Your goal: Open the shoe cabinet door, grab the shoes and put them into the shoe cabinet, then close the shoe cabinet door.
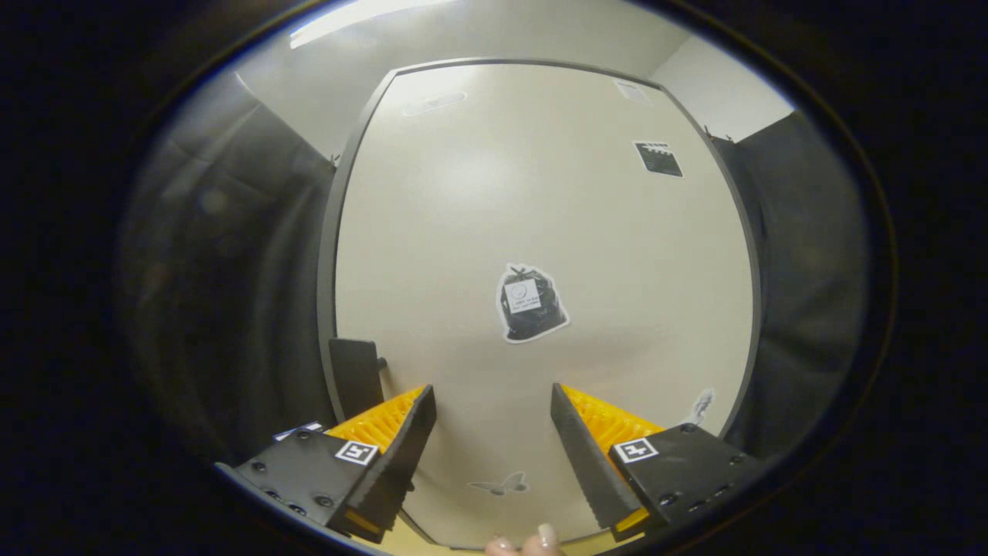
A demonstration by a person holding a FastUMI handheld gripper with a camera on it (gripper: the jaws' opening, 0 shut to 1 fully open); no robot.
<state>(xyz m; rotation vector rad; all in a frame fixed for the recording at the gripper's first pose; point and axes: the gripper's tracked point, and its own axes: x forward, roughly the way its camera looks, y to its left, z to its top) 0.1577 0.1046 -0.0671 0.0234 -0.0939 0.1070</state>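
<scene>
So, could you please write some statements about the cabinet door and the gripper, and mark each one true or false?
1. The cabinet door is shut. True.
2. The gripper is clamped on a shoe. False: its fingers are apart with nothing between them.
3. A sticker of a dark bag sits on the door, beyond the fingers. True.
4. The dark handle is between the fingers. False: it lies beside the left finger, at the door's edge.
5. A butterfly sticker lies between the fingers. True.

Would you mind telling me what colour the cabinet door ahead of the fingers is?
The cabinet door is cream with a dark grey edge, seen in the gripper view.
</scene>
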